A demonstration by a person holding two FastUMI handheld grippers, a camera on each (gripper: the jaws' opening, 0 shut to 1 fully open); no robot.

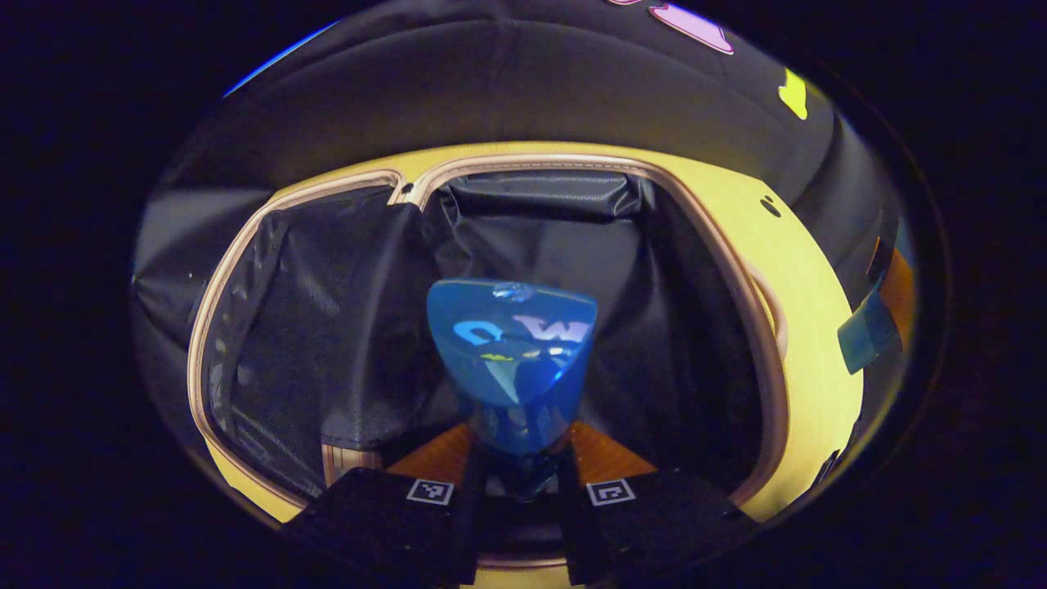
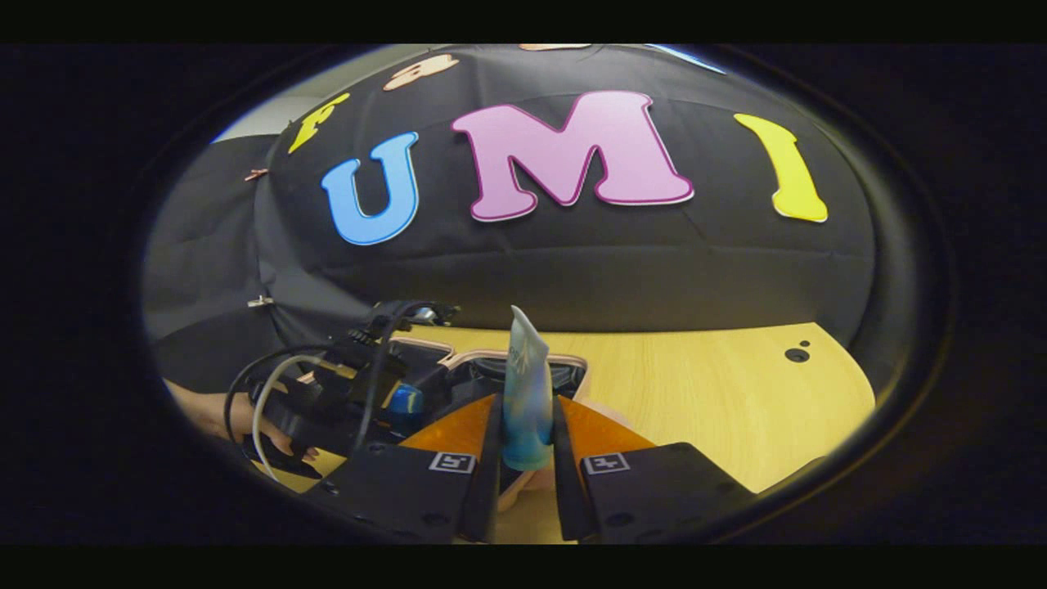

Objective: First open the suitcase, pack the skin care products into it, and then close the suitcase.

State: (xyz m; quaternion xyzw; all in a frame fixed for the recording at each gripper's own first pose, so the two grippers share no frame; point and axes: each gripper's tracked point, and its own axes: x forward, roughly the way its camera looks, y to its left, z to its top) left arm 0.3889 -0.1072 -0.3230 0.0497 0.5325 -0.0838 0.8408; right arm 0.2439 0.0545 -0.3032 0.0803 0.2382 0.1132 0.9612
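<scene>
Left tool (image 1: 519, 491) clamping glossy blue tube (image 1: 512, 360), over open suitcase (image 1: 810, 327)

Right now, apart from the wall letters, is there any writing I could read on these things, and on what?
On the tube: faint print, too blurred to read.
On the bottle: no text, just reflections.
On the markers by the jaws: square codes, no words.

Glossy blue tube (image 1: 511, 360), crinkled cloth suitcase lining (image 1: 327, 327), wood-grain table (image 2: 695, 384).
</scene>
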